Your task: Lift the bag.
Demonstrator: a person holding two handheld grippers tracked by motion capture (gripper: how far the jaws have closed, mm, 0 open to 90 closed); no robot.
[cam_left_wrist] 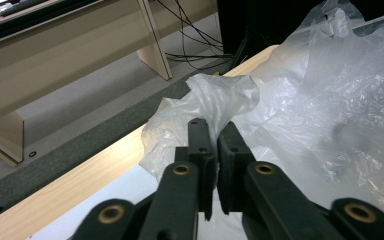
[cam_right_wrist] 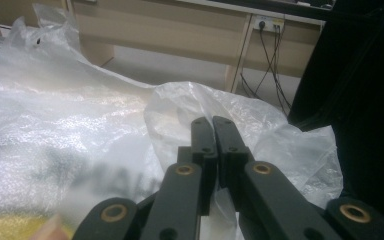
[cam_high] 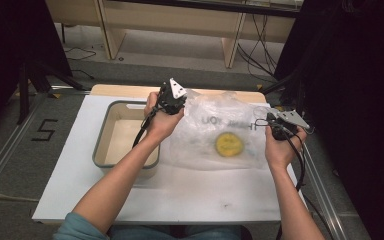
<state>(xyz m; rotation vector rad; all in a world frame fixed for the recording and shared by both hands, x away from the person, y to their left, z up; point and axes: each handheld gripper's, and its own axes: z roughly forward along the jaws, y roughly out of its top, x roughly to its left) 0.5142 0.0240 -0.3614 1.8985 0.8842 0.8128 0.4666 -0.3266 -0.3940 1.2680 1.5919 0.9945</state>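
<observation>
White tabletop [cam_high: 130, 200] carried a crumpled clear plastic bag [cam_high: 215, 132] with a yellow disc [cam_high: 229, 144] beside a grey-rimmed tray [cam_high: 100, 145]. Left gripper [cam_high: 172, 97] and right gripper [cam_high: 278, 125] each pinched a bag corner, jaws nearly together; tension should be kept even. Gripper views showed the pinched film [cam_left_wrist: 215, 100] [cam_right_wrist: 200, 105]; the high view showed the tray.

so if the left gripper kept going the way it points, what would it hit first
The left gripper already has a fold of the clear plastic bag at its tips, so more bag first; past that, probably the wooden table edge.
</observation>
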